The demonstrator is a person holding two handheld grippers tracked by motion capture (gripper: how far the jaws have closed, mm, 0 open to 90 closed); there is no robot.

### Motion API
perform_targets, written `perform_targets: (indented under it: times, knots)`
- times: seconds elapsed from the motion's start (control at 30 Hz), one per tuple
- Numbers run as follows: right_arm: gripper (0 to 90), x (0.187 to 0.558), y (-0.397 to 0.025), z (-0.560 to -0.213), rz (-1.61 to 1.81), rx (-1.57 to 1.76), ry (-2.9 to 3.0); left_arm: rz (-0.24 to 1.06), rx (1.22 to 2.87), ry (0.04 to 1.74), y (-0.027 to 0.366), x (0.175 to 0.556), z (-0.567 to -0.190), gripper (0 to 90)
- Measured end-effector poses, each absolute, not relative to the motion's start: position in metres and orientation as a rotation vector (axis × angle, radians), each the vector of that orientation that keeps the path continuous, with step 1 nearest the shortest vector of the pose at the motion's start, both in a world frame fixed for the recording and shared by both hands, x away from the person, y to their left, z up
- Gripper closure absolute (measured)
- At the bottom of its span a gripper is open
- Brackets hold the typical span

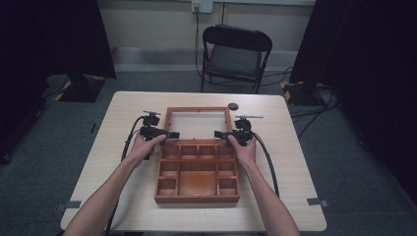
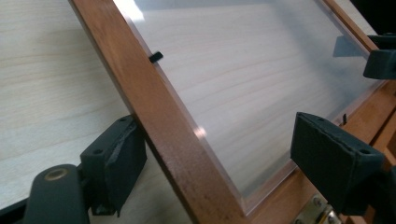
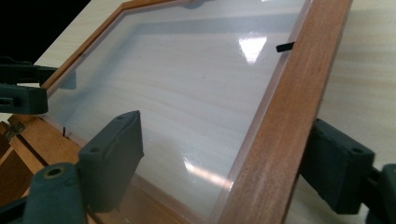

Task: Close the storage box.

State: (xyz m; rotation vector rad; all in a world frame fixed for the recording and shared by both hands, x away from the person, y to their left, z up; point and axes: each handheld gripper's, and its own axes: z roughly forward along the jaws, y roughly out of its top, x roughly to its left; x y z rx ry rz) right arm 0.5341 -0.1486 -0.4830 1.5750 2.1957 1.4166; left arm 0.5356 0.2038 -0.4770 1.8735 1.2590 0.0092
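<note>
The wooden box sits at the middle of the table, its compartmented tray toward the person and its glass-paned lid lying open on the far side, flat or nearly flat on the tabletop; the high view gives this whole layout, while the two gripper views give the grip itself. The left gripper is at the lid's left rail near the hinge edge; the left gripper view shows its jaws spread to either side of that rail, one pad outside over the table, the other over the pane, neither clearly pressing the wood. The right gripper is at the opposite rail; the right gripper view shows its jaws likewise parted astride the rail, with the left gripper's black jaws visible across the pane at the far edge. The left gripper view also catches a brass hinge at the bottom. Beyond the lid, the high view shows a small dark round object on the table and a black folding chair on the far side.
</note>
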Motion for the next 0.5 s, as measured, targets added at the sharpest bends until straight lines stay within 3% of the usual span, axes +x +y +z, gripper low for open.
perform_targets:
  times: [0.3, 0.5]
  knots:
    - [27.5, 0.531, -0.152, -0.473, 1.423, 1.510, 2.169, -0.001, 1.869, 1.215, 0.201, 0.536, -0.474, 19.8]
    - [28.0, 0.526, -0.153, -0.463, 1.463, 1.468, 2.145, 0.078, 1.913, 1.163, 0.199, 0.529, -0.462, 23.9]
